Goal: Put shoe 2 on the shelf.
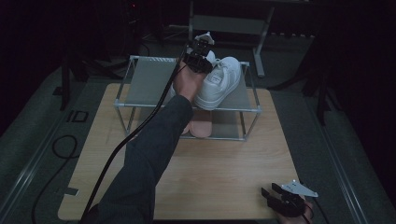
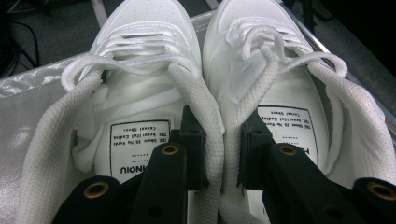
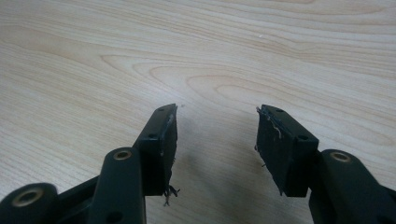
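Two white lace-up sneakers (image 1: 219, 81) rest side by side on the top tier of a metal-framed shoe rack (image 1: 144, 79). In the left gripper view the left sneaker (image 2: 140, 28) and the right sneaker (image 2: 252, 28) point away from the camera. My left gripper (image 1: 198, 58) (image 2: 223, 126) has one jaw inside each sneaker and is shut on their two touching inner collars. Near the table's front right corner, my right gripper (image 1: 270, 189) (image 3: 215, 126) stands open over bare wood with nothing between its fingers.
The rack stands at the far middle of a light wooden table (image 1: 224, 163). A pink pair of footwear (image 1: 201, 127) lies on its lower tier. The left gripper's black cable (image 1: 116, 149) trails across the table. Grey floor and dark stands surround the table.
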`<move>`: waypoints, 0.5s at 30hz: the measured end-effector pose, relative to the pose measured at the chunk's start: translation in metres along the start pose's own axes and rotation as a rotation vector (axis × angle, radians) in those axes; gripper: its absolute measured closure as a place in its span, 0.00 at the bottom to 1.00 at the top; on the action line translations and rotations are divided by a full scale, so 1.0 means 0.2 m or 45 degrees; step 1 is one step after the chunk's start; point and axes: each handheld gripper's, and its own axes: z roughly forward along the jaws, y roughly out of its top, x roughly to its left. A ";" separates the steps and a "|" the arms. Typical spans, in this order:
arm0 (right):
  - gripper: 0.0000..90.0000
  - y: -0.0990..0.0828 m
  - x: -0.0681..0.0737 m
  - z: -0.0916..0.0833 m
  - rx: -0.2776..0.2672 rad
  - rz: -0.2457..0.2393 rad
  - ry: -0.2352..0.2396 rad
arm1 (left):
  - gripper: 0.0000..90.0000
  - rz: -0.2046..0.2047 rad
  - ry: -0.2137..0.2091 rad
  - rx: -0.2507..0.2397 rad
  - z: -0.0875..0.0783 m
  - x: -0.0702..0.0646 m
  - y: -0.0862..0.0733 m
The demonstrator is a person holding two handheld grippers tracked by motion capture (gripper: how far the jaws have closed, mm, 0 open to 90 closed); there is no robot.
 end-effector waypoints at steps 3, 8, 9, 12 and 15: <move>0.53 0.00 0.00 0.00 -0.001 0.000 0.000 | 0.84 -0.013 0.010 0.002 0.00 0.01 0.00; 0.53 0.00 0.00 0.00 -0.001 -0.001 0.001 | 0.84 -0.036 0.027 0.013 0.00 0.02 0.00; 0.53 0.00 0.00 0.00 0.000 0.000 0.002 | 0.84 -0.049 0.032 0.009 0.00 0.02 0.00; 0.53 0.00 0.00 0.00 0.000 0.000 0.001 | 0.84 -0.059 0.038 0.008 0.00 0.03 0.00; 0.53 0.00 0.00 0.00 -0.001 0.000 0.001 | 0.84 -0.068 0.055 0.007 0.01 0.03 0.00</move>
